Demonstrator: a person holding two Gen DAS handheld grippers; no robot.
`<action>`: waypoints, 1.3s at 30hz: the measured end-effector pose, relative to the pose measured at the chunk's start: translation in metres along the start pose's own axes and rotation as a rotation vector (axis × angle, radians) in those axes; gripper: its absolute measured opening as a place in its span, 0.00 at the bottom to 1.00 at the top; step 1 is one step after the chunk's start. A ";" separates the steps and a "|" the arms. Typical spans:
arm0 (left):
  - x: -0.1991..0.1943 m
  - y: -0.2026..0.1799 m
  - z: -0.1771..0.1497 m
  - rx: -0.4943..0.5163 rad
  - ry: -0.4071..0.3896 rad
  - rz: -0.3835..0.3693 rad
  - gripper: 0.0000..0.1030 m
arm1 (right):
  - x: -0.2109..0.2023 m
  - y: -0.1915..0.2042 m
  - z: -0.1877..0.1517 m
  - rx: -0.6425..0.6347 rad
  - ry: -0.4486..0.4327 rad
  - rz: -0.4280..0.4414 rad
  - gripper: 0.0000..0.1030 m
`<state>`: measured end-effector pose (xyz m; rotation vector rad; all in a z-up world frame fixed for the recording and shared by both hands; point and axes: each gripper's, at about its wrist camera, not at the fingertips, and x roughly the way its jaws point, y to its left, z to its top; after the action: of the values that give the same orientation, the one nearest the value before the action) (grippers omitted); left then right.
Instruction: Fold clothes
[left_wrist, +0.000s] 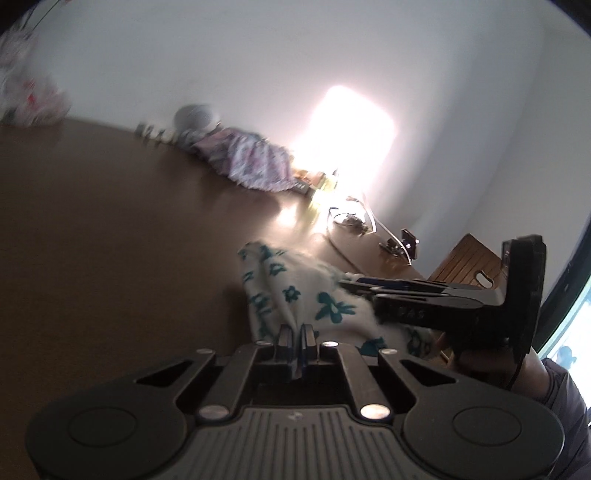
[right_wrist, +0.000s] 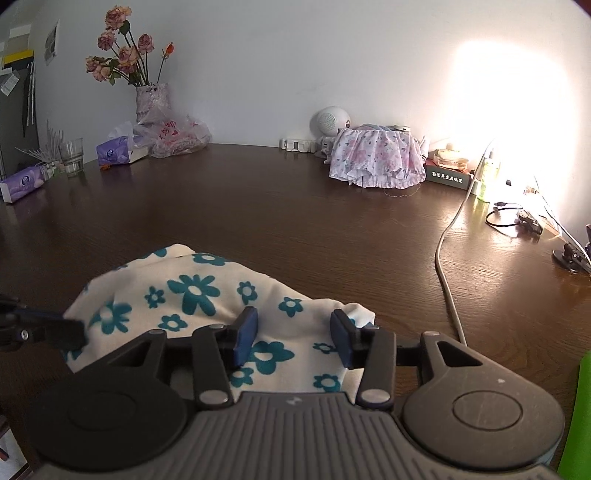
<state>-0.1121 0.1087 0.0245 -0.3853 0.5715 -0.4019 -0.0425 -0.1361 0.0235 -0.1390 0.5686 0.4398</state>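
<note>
Two grippers at work over dark brown wooden tabletop (right_wrist: 295, 221). White cloth with teal flower print (right_wrist: 192, 291) lies bunched near tabletop's front edge. Left gripper (left_wrist: 295, 334): fingers pinched together on fold of cloth. Right gripper (right_wrist: 293, 341): blue-padded fingers (right_wrist: 245, 338) about half apart, straddling cloth, pads not pressing it.

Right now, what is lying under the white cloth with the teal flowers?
The white flowered cloth lies directly on the dark wooden table, which shows all around it. Whether anything is hidden beneath its folds cannot be seen.
</note>
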 end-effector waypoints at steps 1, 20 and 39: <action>-0.002 0.005 0.001 -0.004 -0.003 0.025 0.00 | 0.000 -0.001 0.000 -0.003 0.000 -0.001 0.45; 0.017 -0.043 -0.004 0.367 0.023 0.011 0.11 | -0.073 -0.033 -0.050 0.000 -0.011 0.299 0.34; -0.034 -0.021 0.022 0.310 -0.067 0.014 0.41 | -0.110 -0.068 -0.055 0.039 -0.062 0.153 0.09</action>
<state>-0.1305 0.1122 0.0662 -0.0963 0.4379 -0.4543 -0.1228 -0.2509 0.0385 -0.0441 0.5283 0.5788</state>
